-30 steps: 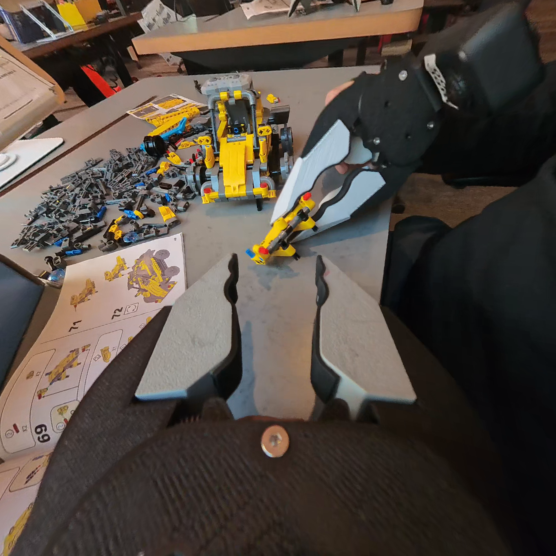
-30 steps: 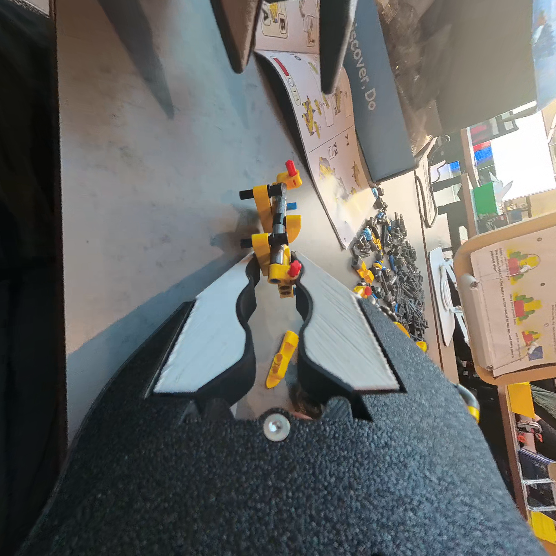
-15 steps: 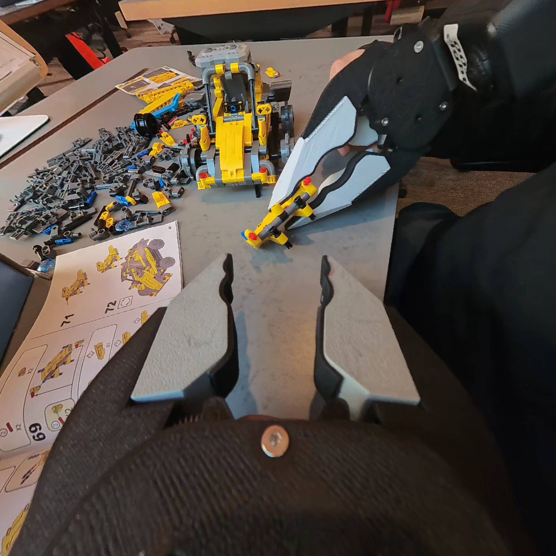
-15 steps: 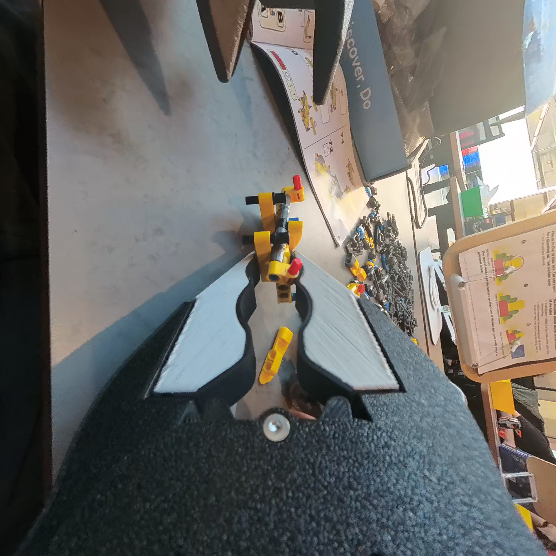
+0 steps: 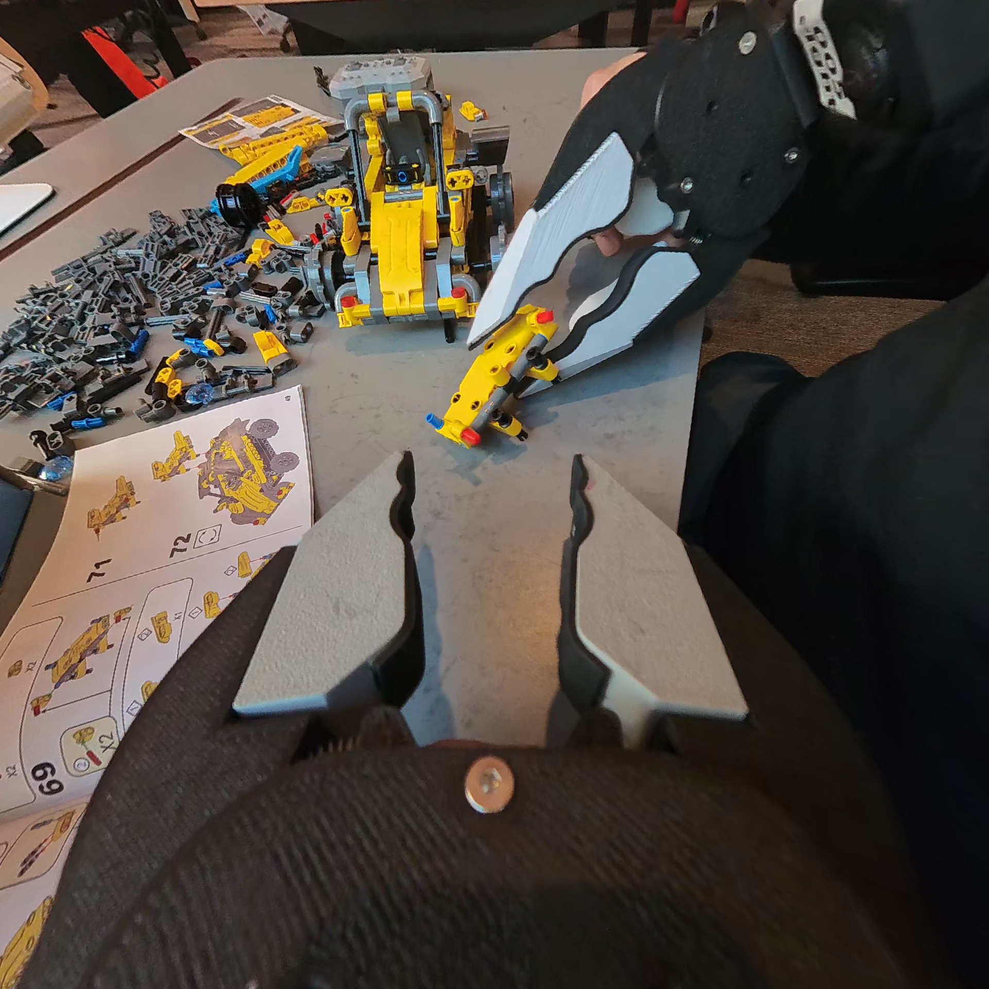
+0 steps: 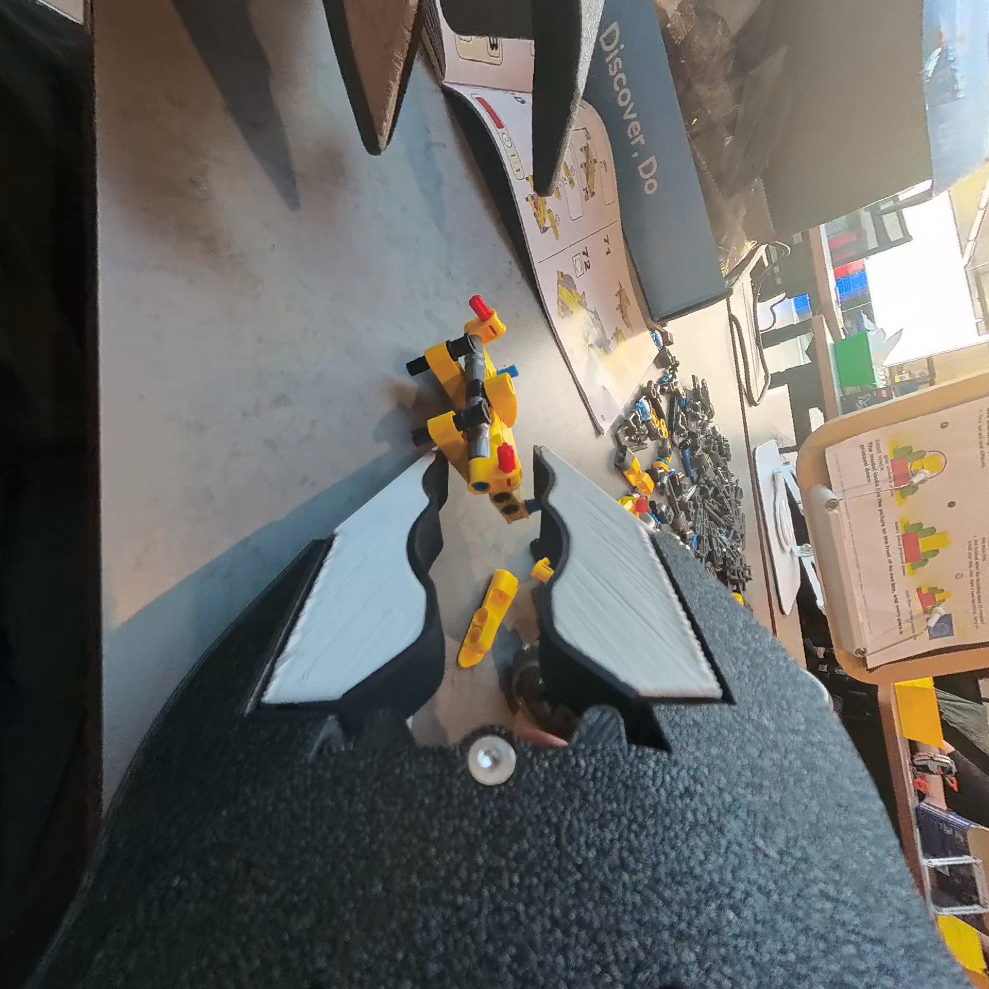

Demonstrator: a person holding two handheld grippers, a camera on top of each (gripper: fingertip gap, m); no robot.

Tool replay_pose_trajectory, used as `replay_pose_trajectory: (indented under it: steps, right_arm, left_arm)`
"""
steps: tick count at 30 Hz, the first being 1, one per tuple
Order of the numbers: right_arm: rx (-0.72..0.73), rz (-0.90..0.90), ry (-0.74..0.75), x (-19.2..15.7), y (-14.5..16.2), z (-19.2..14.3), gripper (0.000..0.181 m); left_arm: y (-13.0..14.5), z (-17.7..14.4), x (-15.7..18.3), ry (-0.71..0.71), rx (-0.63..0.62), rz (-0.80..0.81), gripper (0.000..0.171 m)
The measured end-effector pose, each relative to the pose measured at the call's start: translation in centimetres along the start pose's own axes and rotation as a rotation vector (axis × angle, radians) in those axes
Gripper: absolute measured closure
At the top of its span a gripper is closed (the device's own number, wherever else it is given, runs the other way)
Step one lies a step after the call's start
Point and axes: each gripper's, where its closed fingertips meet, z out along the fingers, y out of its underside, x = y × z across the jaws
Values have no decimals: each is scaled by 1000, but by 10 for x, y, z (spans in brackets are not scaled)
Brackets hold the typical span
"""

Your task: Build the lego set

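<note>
Right wrist view: your right gripper [image 6: 487,457] has let go. Half a second ago its fingers were pinched on the near end of the small yellow assembly [image 6: 471,406]; now they stand spread, wider than that end, which lies between the tips on the grey table [image 6: 241,321]. Whether one tip still brushes it cannot be told. Deeper between these fingers lie a loose yellow beam [image 6: 487,618] and a smaller yellow piece [image 6: 541,568].

Left wrist view: your left gripper [image 5: 491,461] is spread and empty, as it was, low over bare table, and has closed in slightly. The assembly lies just ahead of its tips, apart from them. Beyond stands the yellow vehicle model [image 5: 401,241]. To the left of the fingers lie the open instruction booklet [image 5: 160,535] and a pile of grey parts [image 5: 107,299].
</note>
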Motion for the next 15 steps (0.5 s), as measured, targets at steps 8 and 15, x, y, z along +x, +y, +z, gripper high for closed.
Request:
replay_pose_trajectory:
  steps: [8,15]
  right_arm:
    - [-3,-10,-33,-6,0,-8,149]
    - [-25,-37,-62,-11,5,-21,147]
  left_arm:
    - [1,1,0,5,-10,-3,116]
    - [2,2,1,8,-19,-3,116]
